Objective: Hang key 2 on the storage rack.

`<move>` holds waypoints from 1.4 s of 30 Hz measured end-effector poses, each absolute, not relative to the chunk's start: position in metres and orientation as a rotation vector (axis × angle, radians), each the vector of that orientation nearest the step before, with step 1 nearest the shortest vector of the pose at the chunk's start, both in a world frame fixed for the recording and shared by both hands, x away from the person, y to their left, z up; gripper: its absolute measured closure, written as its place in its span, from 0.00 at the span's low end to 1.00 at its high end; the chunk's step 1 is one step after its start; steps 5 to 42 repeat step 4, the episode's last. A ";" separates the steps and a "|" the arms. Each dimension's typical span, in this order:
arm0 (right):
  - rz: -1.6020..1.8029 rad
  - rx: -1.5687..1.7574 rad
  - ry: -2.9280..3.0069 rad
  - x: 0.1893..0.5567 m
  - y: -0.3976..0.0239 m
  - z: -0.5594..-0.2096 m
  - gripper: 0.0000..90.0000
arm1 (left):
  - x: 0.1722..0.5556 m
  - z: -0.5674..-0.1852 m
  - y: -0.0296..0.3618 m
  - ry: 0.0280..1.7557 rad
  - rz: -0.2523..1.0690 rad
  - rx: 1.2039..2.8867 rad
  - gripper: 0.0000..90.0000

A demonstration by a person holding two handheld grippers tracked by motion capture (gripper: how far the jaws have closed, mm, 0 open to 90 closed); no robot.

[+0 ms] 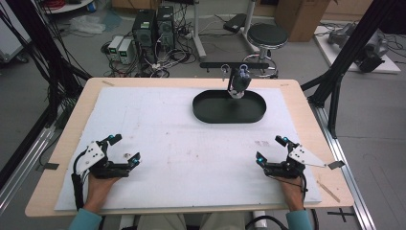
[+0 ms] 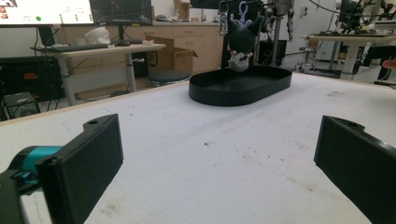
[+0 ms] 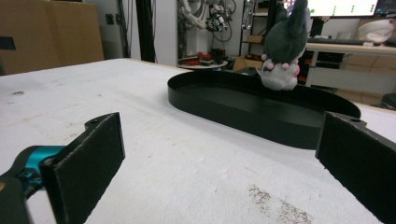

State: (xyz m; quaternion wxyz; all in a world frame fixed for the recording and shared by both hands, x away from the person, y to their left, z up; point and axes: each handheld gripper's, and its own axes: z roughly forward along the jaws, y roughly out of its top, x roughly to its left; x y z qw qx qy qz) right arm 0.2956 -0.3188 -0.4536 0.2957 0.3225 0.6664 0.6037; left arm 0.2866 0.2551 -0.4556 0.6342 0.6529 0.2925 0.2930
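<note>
the high view takes in the whole table (image 1: 62, 158): a pale wooden top under a white, slightly rough foam sheet (image 1: 158, 124) marked with faint brown stains. the left gripper (image 1: 125, 149) rests near the front left corner and the right gripper (image 1: 271, 149) near the front right, well apart, each held by a hand coming in from the bottom edge. both have their jaws spread wide with nothing between them, and a grey three-cornered plate sits on top of each.

at the far middle of the sheet lies a black oval tray (image 1: 206, 112) with a low upright rim. above it a small plush toy (image 1: 239, 82) hangs head down from a black stand; whether it touches the tray floor cannot be told.

the left gripper view adds what the high view misses: the toy (image 2: 241, 43) is dark with a pale face, hung by a lilac clip, and behind it are desks, a cardboard box and a lit monitor whose writing is too small to read. the right gripper view shows the toy (image 3: 282, 51) closer, grey fuzzy fabric with pink dots, and the matt tray (image 3: 243, 109) wall. the flat, dull black jaws carry teal parts.
</note>
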 end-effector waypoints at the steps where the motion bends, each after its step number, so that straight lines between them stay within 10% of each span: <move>1: 1.603 0.857 1.773 0.296 -0.319 -0.454 0.01 | 0.287 -0.456 0.255 0.667 0.670 1.493 0.02; 42: 1.603 0.852 1.752 0.292 -0.318 -0.455 0.01 | 0.287 -0.456 0.255 0.669 0.671 1.489 0.02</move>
